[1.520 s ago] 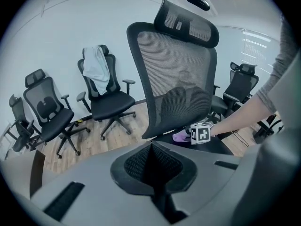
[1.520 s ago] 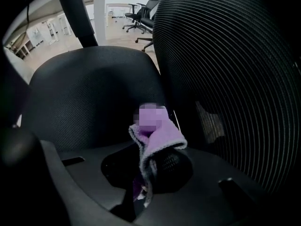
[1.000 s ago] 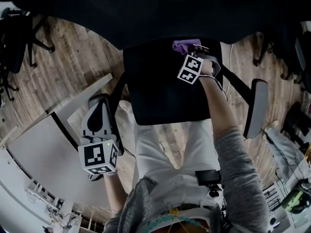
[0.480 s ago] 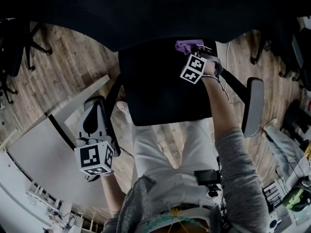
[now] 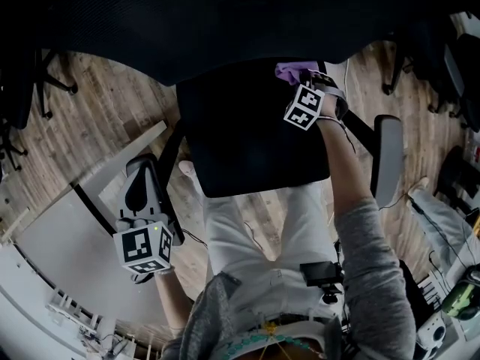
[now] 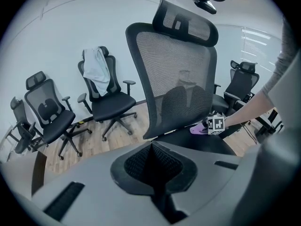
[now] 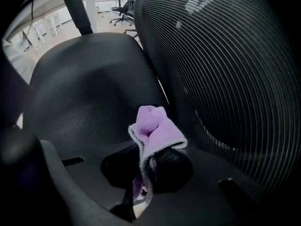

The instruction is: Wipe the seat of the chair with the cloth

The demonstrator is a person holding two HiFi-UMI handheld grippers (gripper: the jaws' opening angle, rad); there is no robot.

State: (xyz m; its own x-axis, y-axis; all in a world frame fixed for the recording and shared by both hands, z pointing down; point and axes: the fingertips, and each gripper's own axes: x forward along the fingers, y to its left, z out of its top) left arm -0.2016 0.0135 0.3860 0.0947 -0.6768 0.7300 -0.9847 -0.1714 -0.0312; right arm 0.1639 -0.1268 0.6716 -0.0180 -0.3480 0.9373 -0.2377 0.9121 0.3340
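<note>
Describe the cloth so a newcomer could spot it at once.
Find the black office chair at the centre of the head view and look at its seat. At the seat's rear, beside the mesh backrest, the right gripper is shut on the cloth. It is small, bunched and purple with a pale edge, the only coloured thing there.

The chair's back [image 5: 225, 21] was very dark and ran off the top edge in the head view. Part of the cloth [image 5: 288, 70] hid behind the right gripper [image 5: 306, 76]. Its lower end went down between the jaws, out of sight.
</note>
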